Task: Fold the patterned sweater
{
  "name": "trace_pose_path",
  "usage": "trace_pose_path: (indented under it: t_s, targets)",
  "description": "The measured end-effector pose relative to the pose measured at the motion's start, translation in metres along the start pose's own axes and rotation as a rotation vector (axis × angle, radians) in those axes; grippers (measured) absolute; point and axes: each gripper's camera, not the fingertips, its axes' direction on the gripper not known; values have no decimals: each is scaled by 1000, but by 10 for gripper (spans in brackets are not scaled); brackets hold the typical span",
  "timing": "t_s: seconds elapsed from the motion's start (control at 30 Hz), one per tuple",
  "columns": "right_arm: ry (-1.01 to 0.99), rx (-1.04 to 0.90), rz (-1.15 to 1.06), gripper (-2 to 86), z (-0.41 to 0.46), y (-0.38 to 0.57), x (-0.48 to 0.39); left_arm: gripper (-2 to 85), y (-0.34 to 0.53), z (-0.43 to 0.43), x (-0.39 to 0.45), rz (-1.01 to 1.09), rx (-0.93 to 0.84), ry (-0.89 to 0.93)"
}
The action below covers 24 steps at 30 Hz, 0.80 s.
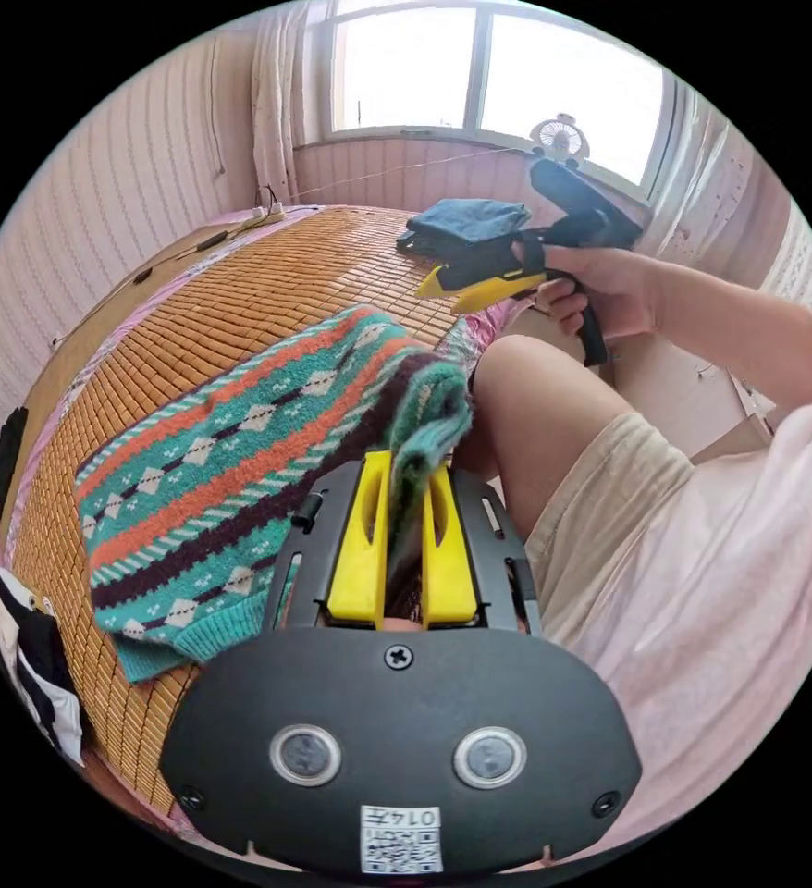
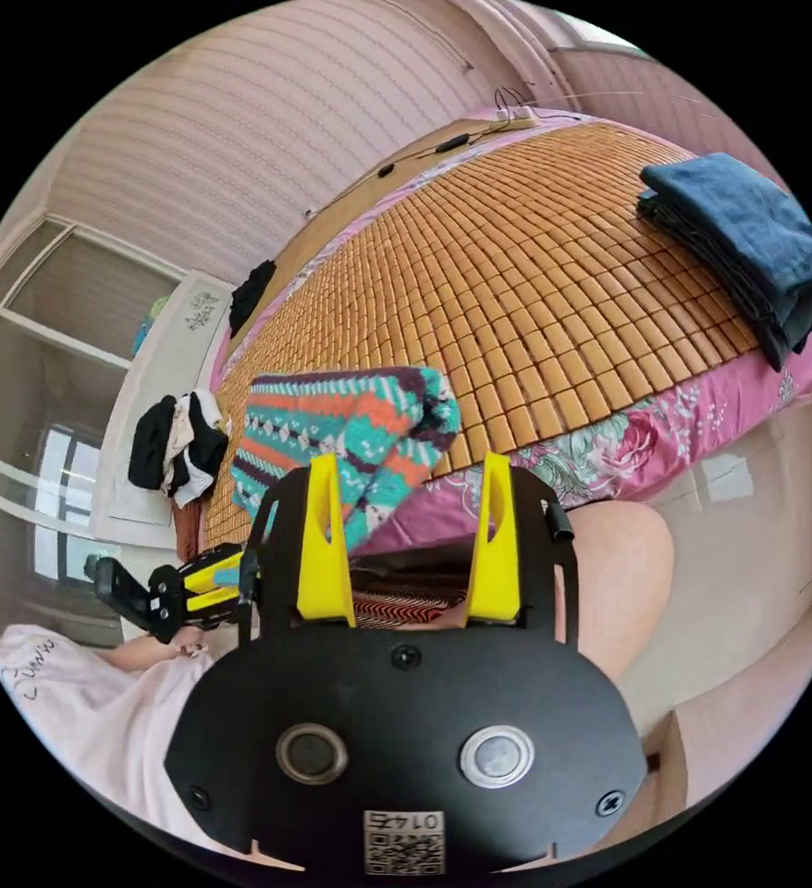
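The patterned sweater, knitted in teal, orange and dark bands, lies partly folded on the bamboo mat at the bed's near edge. My left gripper is shut on a bunched teal edge of it, lifted off the mat. In the left gripper view the right gripper hangs in the air over the bed edge, held by a hand, jaws apart. In the right gripper view my right gripper stands open with nothing between its jaws, above the sweater; the left gripper shows at lower left.
A folded dark blue garment rests on the far side of the mat. Black and white clothes are piled at the bed's end. The person's bare knee is against the bed edge. A small fan stands on the windowsill.
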Motion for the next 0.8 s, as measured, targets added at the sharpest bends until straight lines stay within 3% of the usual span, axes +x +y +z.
trace_pose_path:
  t_s: [0.13,0.27,0.47,0.8]
  targets:
    - [-80,-33,127,178,28,-5,22,54,22,-33,-17,-63,11,4]
    - [-237,-134,96,101,45,0,25,53,43,-67,-46,-161,30,1]
    - [-366,-29,2,25,-5,26,19,51,52,-115,-69,-143,80,17]
    - [-462,192,-239,6,-119,37,-46,50,38,-191,-115,-235,346,361]
